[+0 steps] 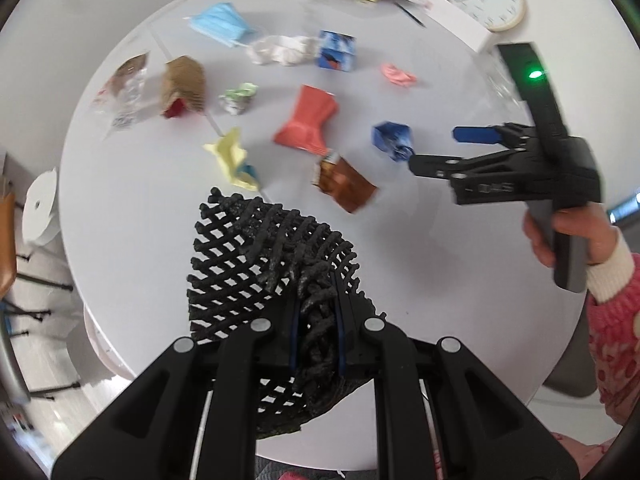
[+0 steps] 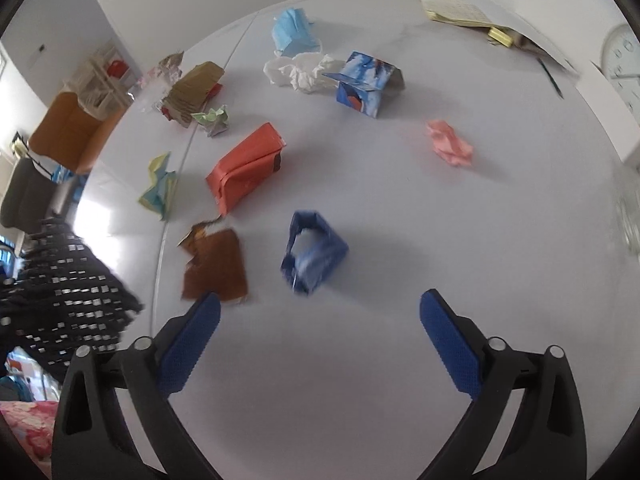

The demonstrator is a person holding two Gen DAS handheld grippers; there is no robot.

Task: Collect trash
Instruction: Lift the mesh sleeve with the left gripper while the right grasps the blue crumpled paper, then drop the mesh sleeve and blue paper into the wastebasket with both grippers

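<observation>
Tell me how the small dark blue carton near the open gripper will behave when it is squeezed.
The blue carton looks crushed and hollow, so it probably flattens further and weighs little. On the smooth table it may slide before the pads close.

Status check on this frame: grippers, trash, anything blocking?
Left gripper shut on black mesh bag. Right gripper open, empty, nearest blue wrapper. Trash still scattered on table. Path unobstructed.

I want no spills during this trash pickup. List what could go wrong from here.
1. The left gripper pinches only a bunched edge of the black mesh bag, so the bag could slip free.
2. The open right gripper is near the blue crumpled box; the brown wrapper lies beside one finger and may get nudged.
3. The hanging bag may sweep the yellow paper aside.
</observation>
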